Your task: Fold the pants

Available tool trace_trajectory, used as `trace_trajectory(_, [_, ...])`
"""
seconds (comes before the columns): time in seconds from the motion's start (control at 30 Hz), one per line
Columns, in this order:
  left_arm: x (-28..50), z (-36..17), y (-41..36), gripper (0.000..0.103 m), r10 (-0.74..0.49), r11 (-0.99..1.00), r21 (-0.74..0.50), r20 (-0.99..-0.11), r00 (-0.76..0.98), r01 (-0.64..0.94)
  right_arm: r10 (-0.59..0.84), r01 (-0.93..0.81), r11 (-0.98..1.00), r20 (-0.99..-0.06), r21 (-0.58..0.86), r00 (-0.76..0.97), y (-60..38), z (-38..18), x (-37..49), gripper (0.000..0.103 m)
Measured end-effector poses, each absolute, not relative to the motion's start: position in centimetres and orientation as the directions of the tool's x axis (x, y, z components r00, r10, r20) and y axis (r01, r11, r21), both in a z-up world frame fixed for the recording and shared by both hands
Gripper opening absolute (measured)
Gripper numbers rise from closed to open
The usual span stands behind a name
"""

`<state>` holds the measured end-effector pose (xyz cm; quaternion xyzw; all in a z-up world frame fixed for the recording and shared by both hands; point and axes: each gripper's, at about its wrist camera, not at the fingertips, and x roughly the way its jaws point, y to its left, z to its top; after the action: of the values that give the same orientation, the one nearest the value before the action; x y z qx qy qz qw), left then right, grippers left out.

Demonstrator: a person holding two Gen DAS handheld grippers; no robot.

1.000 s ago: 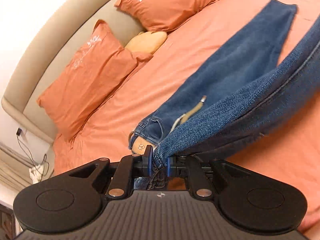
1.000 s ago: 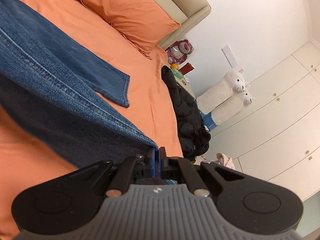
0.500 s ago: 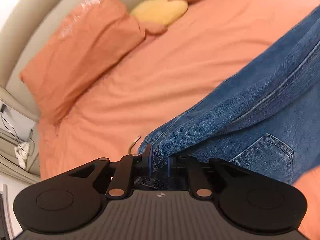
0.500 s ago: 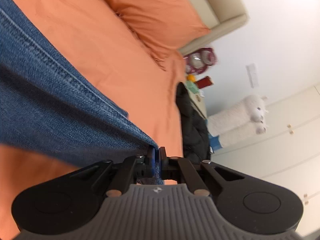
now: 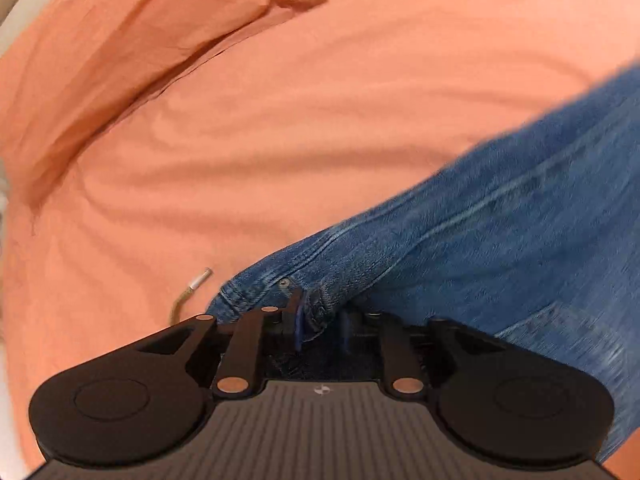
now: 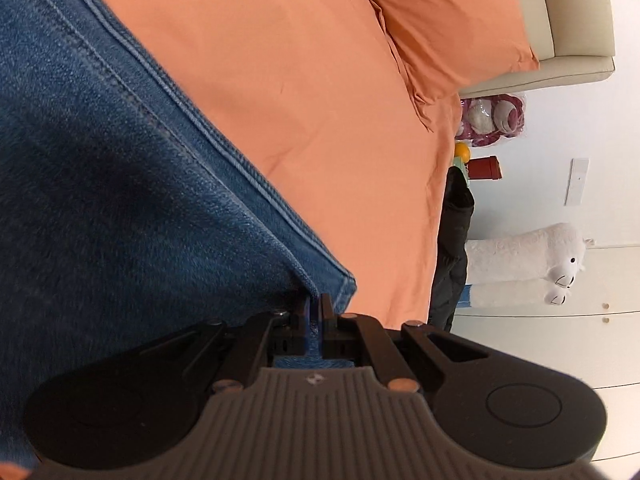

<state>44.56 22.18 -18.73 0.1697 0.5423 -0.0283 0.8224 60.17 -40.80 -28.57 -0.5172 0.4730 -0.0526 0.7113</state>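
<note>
Holding the jeans [image 5: 500, 248] over the orange bed [image 5: 320, 128], I pinch the thick waist end in my left gripper [image 5: 320, 326]. My right gripper [image 6: 316, 312] is squeezed tight on a hem corner. A pillow [image 6: 448, 20] lies beyond.

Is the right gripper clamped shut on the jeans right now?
Shut: the right gripper pinches the jeans by the hem corner.

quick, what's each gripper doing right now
left gripper: shut on the jeans at the waistband
right gripper: shut on the jeans' hem corner
</note>
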Motion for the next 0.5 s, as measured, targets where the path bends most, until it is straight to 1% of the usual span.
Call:
trace_trajectory(0.1, [44.0, -17.3, 23.0, 0.016, 0.109, 0.959, 0.212, -0.885, 0.452, 0.185, -0.573, -0.347, 0.499, -0.603, -0.794, 0.555, -40.8, -27.9, 61.2, 0.0])
trace_trajectory(0.2, [44.0, -17.1, 22.7, 0.016, 0.132, 0.958, 0.237, -0.866, 0.482, 0.162, -0.598, -0.303, 0.514, -0.588, -0.803, 0.544, -40.4, -27.9, 61.9, 0.0])
trace_trajectory(0.27, [44.4, -17.4, 22.7, 0.016, 0.141, 0.963, 0.231, -0.871, 0.471, 0.14, -0.619, -0.291, 0.51, -0.58, -0.81, 0.529, -40.2, -28.2, 62.2, 0.0])
trace_trajectory(0.3, [44.7, -17.7, 22.6, 0.024, 0.157, 0.959, 0.246, -0.876, 0.456, 0.143, -0.626, -0.288, 0.514, -0.583, -0.808, 0.518, -40.1, -28.3, 62.1, 0.0])
trace_trajectory(0.33, [44.8, -17.6, 22.4, 0.028, 0.166, 0.956, 0.256, -0.877, 0.45, 0.145, -0.628, -0.292, 0.522, -0.593, -0.801, 0.505, -40.1, -28.3, 62.2, 0.003])
trace_trajectory(0.37, [44.8, -17.3, 22.7, 0.039, 0.17, 0.957, 0.257, -0.875, 0.454, 0.136, -0.637, -0.284, 0.513, -0.581, -0.81, 0.507, -40.1, -28.1, 62.0, 0.011])
trace_trajectory(0.4, [44.6, -16.8, 22.8, 0.048, 0.183, 0.956, 0.266, -0.868, 0.461, 0.122, -0.646, -0.262, 0.502, -0.559, -0.824, 0.521, -40.0, -27.7, 61.7, 0.038])
trace_trajectory(0.43, [44.3, -16.1, 22.9, 0.074, 0.209, 0.952, 0.289, -0.855, 0.475, 0.101, -0.634, -0.241, 0.513, -0.553, -0.824, 0.541, -40.0, -26.9, 61.2, 0.051])
trace_trajectory(0.47, [43.8, -15.1, 23.2, 0.086, 0.232, 0.948, 0.309, -0.834, 0.501, 0.076, -0.603, -0.234, 0.547, -0.573, -0.804, 0.555, -39.9, -25.9, 60.6, 0.051])
trace_trajectory(0.5, [43.0, -14.1, 23.5, 0.087, 0.233, 0.949, 0.31, -0.818, 0.525, 0.062, -0.579, -0.229, 0.583, -0.596, -0.78, 0.556, -40.0, -24.9, 60.0, 0.051])
